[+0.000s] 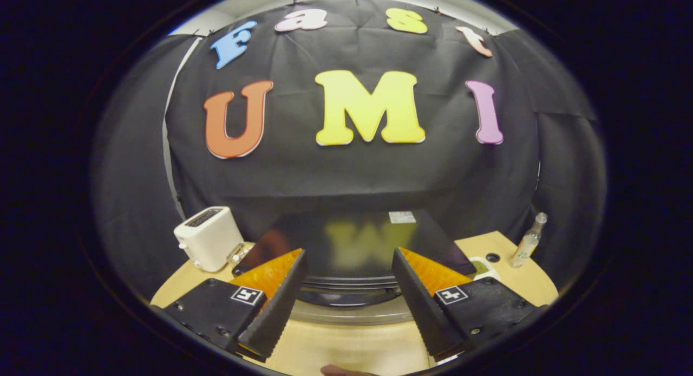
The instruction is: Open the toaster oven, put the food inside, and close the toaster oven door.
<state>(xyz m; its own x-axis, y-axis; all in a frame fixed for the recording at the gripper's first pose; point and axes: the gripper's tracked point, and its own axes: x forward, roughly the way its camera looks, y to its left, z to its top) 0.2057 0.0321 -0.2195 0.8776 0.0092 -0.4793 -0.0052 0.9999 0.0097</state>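
Table (352, 349) edge, fingers (270, 311) apart above oven (352, 246)

Toaster oven (352, 246): black, glossy flat top, seen from above, sits on the wooden table just beyond the spread fingers. Its curved front edge shows between the fingers; door state can't be told.

Toaster oven (352, 246): glossy black top. Pop-up toaster (208, 238): white, dark slot. Table (346, 349): pale wood grain. Bottle (528, 243): clear. Booth cloth (346, 175): black.
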